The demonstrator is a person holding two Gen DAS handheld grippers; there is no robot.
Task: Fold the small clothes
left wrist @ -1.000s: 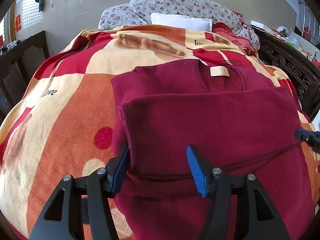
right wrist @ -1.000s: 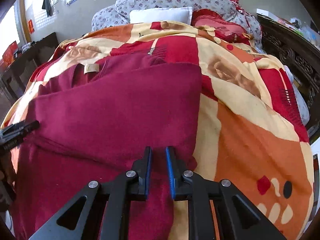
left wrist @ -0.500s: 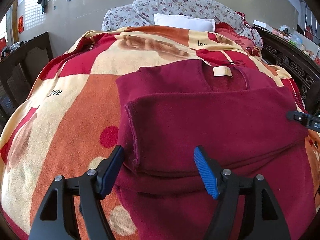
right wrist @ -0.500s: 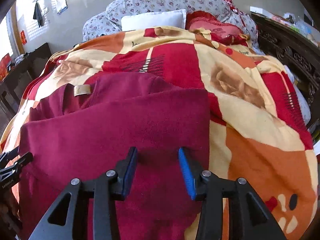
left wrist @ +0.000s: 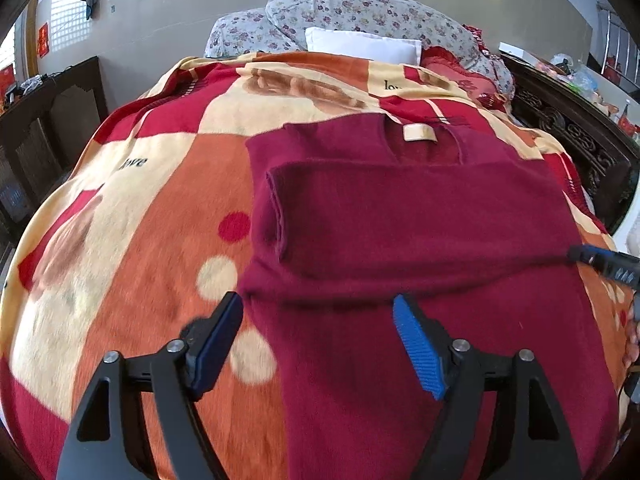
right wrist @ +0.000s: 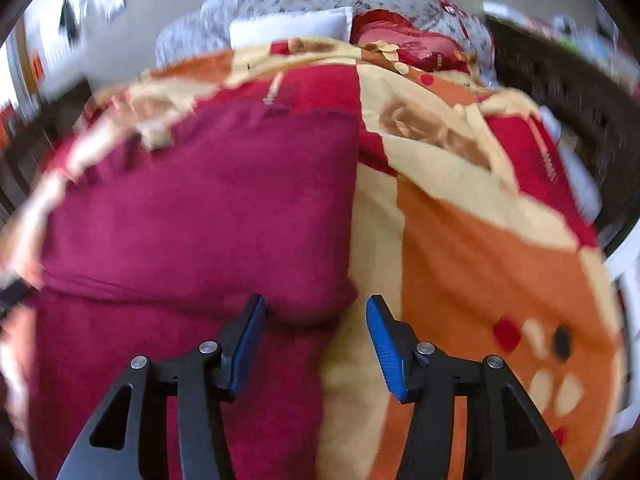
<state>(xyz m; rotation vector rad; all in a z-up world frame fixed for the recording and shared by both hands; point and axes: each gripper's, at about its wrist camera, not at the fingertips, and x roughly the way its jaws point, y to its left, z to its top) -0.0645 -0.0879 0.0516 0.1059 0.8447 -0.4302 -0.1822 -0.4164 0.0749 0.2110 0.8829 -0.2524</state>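
I have the dark red knitted sweater (left wrist: 420, 232) lying flat on the orange, red and cream patterned blanket (left wrist: 132, 216) that covers the bed, collar and its cream neck label (left wrist: 419, 133) pointing away from me toward the white pillow (left wrist: 362, 45). One band of the sweater is already laid crosswise over the chest, its cuff end (left wrist: 276, 216) stopping near the garment's left edge; I judge it to be a sleeve folded in, so the body can next be doubled over it.

My left claw (left wrist: 320, 344) sits wide, holding nothing, its blue pads straddling the sweater's left edge just below that band: one pad over the blanket, the other over the knit. My right claw (right wrist: 316, 340) is spread too, empty, hovering at the sweater's right edge (right wrist: 352, 216) where the folded band bulges a little. Its view is smeared by motion, so I cannot read fine detail there. In the left view its tip (left wrist: 600, 260) shows at the far right, close to the cloth.

I read both claws as placed at opposite edges so each can take a side evenly; the lower body of the sweater lies nearest me, not yet folded.
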